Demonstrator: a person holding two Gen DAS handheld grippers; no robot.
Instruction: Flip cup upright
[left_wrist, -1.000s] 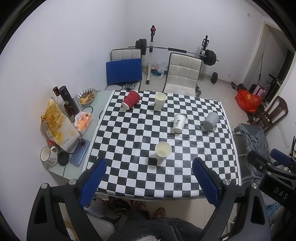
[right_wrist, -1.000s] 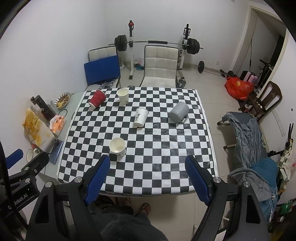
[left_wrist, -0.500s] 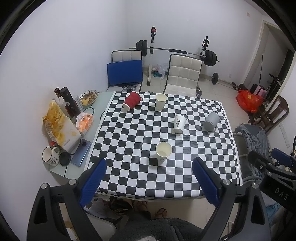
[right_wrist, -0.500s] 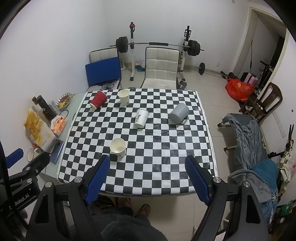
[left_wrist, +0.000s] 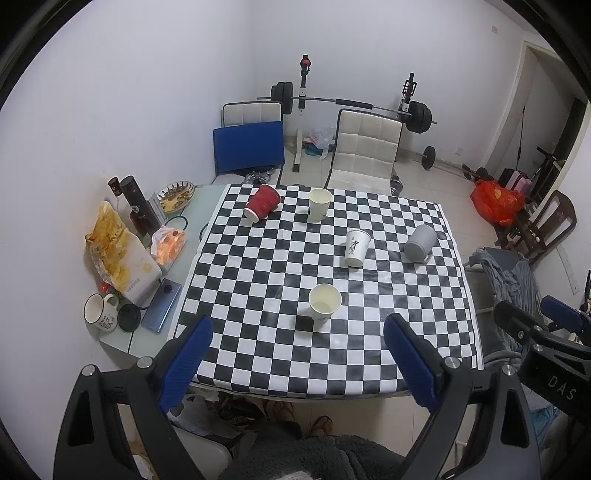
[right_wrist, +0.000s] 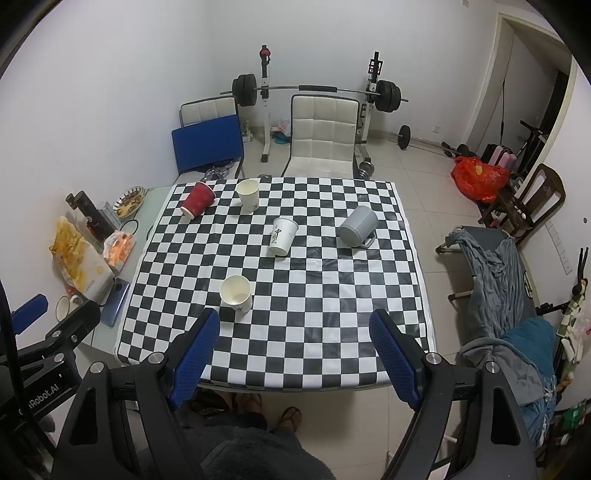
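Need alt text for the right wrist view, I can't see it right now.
Open right claw hovers empty above the near edge of a checkered table holding three upright paper cups, a tipped red cup and a tipped grey mug.

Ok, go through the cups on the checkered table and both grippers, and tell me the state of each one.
Red cup: on its side, mouth toward the table's left edge.
Far paper cup: upright.
Printed paper cup: upright, open end up.
Grey mug: tipped over on its side.
Near paper cup: upright, empty.
Left gripper: open, holding nothing.
Right gripper: open, holding nothing.
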